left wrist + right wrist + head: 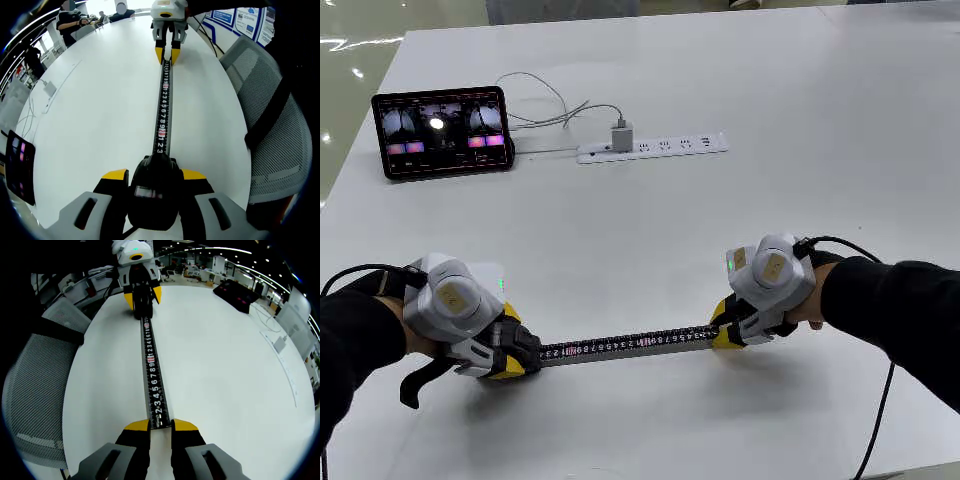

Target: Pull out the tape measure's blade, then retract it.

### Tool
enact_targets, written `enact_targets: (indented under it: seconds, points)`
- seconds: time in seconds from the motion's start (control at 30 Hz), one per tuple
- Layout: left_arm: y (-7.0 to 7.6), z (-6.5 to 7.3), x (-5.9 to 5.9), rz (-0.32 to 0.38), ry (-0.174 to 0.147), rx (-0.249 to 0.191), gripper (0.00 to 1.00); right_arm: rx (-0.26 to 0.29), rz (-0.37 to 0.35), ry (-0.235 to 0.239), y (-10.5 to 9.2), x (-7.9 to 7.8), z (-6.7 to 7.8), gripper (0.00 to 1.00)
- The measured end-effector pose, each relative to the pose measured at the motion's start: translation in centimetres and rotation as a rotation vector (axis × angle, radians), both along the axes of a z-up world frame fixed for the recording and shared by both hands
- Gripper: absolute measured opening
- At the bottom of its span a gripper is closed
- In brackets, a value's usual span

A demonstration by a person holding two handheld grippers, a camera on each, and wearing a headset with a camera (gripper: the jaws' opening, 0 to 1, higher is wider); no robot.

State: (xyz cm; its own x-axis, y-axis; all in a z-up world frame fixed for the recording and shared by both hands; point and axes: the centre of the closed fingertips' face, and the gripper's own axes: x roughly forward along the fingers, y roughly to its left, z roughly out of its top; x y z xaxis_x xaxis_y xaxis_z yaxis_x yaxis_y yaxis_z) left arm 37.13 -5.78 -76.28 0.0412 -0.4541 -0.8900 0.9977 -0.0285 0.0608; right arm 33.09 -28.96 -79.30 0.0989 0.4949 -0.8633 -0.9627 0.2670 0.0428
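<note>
Head view above table (720,60), 2 gripper views low, opposed, sharing blade (163,100)

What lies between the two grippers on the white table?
The tape measure's blade, stretched out, runs from the black case held in the left gripper to the right gripper pinching its end; the head view shows it best.

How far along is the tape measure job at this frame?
Done: the blade is out, stretched flat over the table between the grippers. In hand: the left gripper is shut on the case, and the right gripper pinches the blade's tip. Left: letting the blade run back into the case; one frame cannot tell whether retraction has begun.
</note>
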Motion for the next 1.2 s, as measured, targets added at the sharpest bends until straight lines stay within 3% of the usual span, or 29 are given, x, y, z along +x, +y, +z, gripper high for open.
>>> enact_targets:
  seconds: [0.2, 0.3, 0.57, 0.77, 0.83, 0.9, 0.93, 1.1, 1.2]
  points:
    - [0.0, 0.1, 0.0, 0.007, 0.006, -0.006, 0.34, -0.016, 0.009, -0.004, 0.0, 0.0, 0.1, 0.12]
    - [0.0, 0.2, 0.0, 0.007, 0.009, -0.006, 0.34, -0.013, 0.006, -0.015, 0.1, 0.3, 0.3, 0.18]
    - [0.4, 1.0, 0.3, 0.012, 0.004, -0.005, 0.34, -0.016, 0.026, -0.023, 0.2, 0.6, 1.2, 0.23]
    - [0.7, 1.6, 0.4, 0.035, 0.006, -0.019, 0.42, -0.01, 0.015, 0.003, 0.3, 0.1, 1.4, 0.3]
    - [0.8, 1.5, 0.4, 0.051, 0.015, -0.027, 0.45, -0.014, 0.015, 0.008, 0.2, -0.2, 1.3, 0.32]
    - [0.5, 1.6, -0.3, 0.047, 0.053, -0.052, 0.49, -0.019, 0.011, 0.015, 0.2, -0.4, 1.2, 0.34]
    - [0.5, 1.6, -0.3, 0.057, 0.056, -0.05, 0.53, -0.02, 0.011, 0.016, 0.2, -0.6, 1.3, 0.35]
    - [0.9, 1.5, -0.3, 0.107, 0.056, -0.04, 0.61, -0.003, -0.013, 0.004, 0.2, -0.8, 1.8, 0.36]
    - [1.1, 1.7, -0.2, 0.143, 0.054, -0.051, 0.67, 0.03, -0.07, -0.01, 0.1, -0.3, 2.4, 0.38]
